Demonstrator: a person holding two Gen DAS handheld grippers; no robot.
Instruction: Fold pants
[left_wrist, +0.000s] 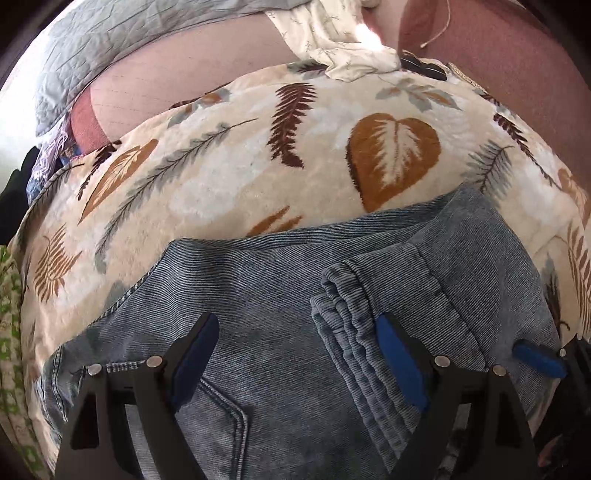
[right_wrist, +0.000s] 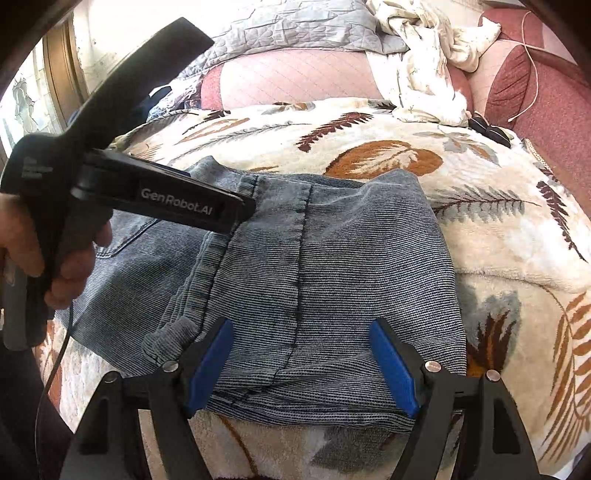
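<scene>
Blue-grey denim pants (right_wrist: 332, 258) lie folded on a cream blanket with a leaf print (right_wrist: 498, 229). My right gripper (right_wrist: 303, 365) stands open over the near edge of the folded pants, and its blue pads (right_wrist: 393, 369) straddle the cloth without pressing it. My left gripper (left_wrist: 299, 350) is open too, hovering over the pants (left_wrist: 258, 295) beside a ribbed gathered band (left_wrist: 351, 314). A back pocket seam (left_wrist: 229, 413) shows under it. In the right wrist view a hand (right_wrist: 37, 251) holds the left gripper (right_wrist: 240, 210) over the left part of the pants.
A crumpled cream sheet (right_wrist: 424, 55) and a grey quilt (right_wrist: 295, 26) lie at the back on a pink mattress (right_wrist: 295, 77). A small black object (right_wrist: 491, 131) rests on the blanket's far edge, with a thin cable (right_wrist: 532, 74) beyond. Green-patterned cloth (left_wrist: 11, 332) lies left.
</scene>
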